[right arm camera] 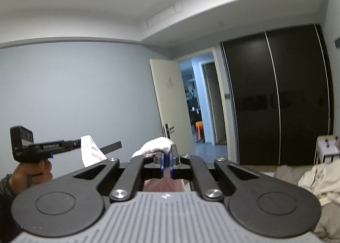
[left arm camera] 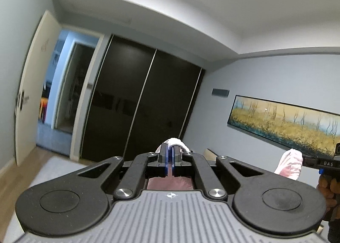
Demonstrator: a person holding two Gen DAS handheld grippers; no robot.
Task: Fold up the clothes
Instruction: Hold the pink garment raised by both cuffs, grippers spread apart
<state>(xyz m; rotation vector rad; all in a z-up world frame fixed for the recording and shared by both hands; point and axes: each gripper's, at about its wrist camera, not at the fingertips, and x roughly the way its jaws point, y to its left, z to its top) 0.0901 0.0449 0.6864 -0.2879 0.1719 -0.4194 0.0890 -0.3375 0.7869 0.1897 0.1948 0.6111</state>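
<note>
A pale pink garment [left arm camera: 176, 142] is held up in the air between both grippers. My left gripper [left arm camera: 170, 158] is shut on one bunched edge of it, with pink cloth hanging below the fingers. In the right wrist view my right gripper [right arm camera: 167, 160] is shut on another bunched edge of the pink garment [right arm camera: 156, 144]. Each view shows the other gripper from the side: the right gripper [left arm camera: 318, 161] at the far right with cloth in it, the left gripper [right arm camera: 85, 147] at the left, held by a hand [right arm camera: 29, 174]. Most of the garment is hidden below the gripper bodies.
Dark sliding wardrobe doors [left arm camera: 144, 102] stand ahead, beside an open white door [right arm camera: 167, 107]. A long landscape painting [left arm camera: 282, 124] hangs on the wall. A heap of beige clothes [right arm camera: 318, 181] lies at the right, near a small white table [right arm camera: 327, 149]. Wooden floor [left arm camera: 19, 170] shows at the lower left.
</note>
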